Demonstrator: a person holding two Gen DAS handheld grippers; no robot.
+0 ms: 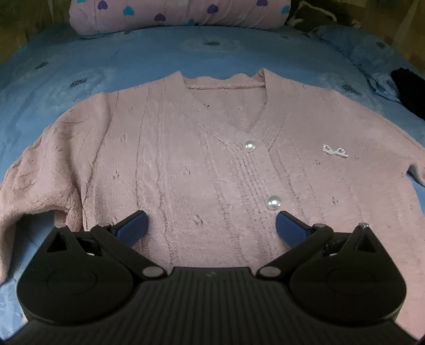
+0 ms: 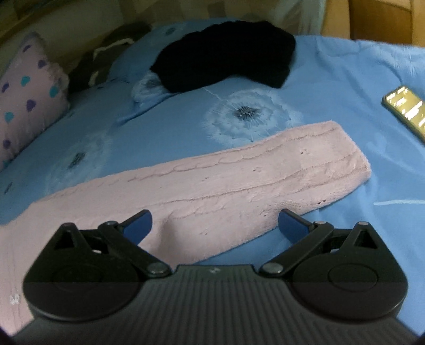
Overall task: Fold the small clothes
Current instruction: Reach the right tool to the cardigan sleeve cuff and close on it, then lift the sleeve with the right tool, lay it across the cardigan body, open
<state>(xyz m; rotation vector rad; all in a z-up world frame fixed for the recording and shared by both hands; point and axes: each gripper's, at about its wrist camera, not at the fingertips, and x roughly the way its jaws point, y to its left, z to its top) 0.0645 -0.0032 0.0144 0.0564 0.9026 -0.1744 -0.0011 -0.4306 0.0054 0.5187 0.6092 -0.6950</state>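
Two grippers: both in view, each with its jaws spread wide and nothing between them.
Left gripper (image 1: 211,221): low centre of the left wrist view, poised over the lower front of the cardigan; contact with the knit cannot be told.
Right gripper (image 2: 215,221): low centre of the right wrist view, over the near part of the sleeve.
Pink cardigan (image 1: 186,159): spread flat, front up, on the blue bedsheet (image 1: 79,66), filling the middle of the left wrist view, V-neck toward the top of the frame.
Pearl buttons: upper button (image 1: 250,145) just below the V-neck, lower button (image 1: 273,202) just above the left gripper's right blue fingertip.
Silver brooch (image 1: 335,151): on the chest, right of the buttons.
Sleeve (image 2: 239,180): stretched diagonally toward the right of the right wrist view, cuff lying flat on the sheet.
Black garment (image 2: 228,53): heaped at top centre of the right wrist view, apart from the sleeve.
Phone (image 2: 406,111): right edge, screen lit.
Heart-print pillow (image 1: 180,13): across the top of the left wrist view.
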